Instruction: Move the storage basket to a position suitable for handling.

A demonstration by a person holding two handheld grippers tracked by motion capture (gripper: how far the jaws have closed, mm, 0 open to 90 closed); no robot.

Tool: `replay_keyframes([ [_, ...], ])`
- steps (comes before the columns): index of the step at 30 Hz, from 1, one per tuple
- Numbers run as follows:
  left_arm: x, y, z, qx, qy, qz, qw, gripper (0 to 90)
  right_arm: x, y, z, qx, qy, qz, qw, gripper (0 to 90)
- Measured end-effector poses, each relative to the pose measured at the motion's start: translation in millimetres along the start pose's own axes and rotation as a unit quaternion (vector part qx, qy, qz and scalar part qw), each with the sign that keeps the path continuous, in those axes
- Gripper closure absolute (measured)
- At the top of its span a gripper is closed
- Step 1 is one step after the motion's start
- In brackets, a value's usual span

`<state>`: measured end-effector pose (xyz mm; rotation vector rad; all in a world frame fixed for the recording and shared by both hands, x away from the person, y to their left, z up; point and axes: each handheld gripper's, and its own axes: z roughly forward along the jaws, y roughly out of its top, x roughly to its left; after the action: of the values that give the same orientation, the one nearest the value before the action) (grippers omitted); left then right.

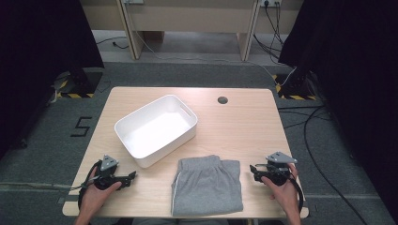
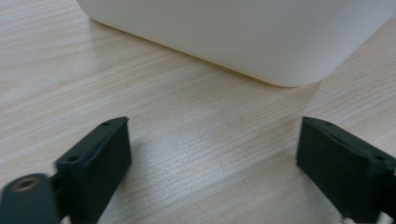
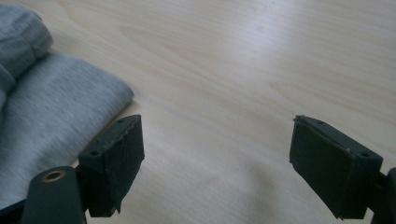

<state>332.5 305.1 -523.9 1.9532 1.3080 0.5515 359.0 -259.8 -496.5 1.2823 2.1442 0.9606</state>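
— Where do things lie on the counter [image 1: 244, 126]?
— A white tub [image 1: 156, 129] sits left of centre; folded grey shorts [image 1: 207, 185] lie at the near edge.
— And the grippers?
— The left gripper [image 1: 132, 176] rests near the tub's corner, the right gripper [image 1: 253, 169] just beside the shorts. Both have their fingers [image 2: 95, 161] spread, holding nothing.

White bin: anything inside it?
The white bin looks empty from the high view: bare white floor and inner walls. Its near wall hides a thin strip of floor along that side, so that strip can't be checked.
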Motion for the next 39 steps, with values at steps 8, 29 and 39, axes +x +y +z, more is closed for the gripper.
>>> replay_keyframes([
  [8, -7.1, -0.3, -1.6, -0.002, -0.023, 0.005, 0.9997, 14.6, 8.5, 29.8, 4.1, -0.018, 0.011, -0.014, 0.9997, 19.5],
  [29, -26.0, 13.8, -11.9, -0.038, -0.043, 0.013, 0.9982, 14.6, 43.4, 100.3, 42.8, -0.049, 0.074, -0.051, 0.9947, 24.9],
  [39, -30.3, 23.2, -10.1, -0.045, -0.040, 0.017, 0.9980, 14.6, 55.6, 132.1, 64.0, -0.055, 0.097, -0.057, 0.9921, 26.2],
])
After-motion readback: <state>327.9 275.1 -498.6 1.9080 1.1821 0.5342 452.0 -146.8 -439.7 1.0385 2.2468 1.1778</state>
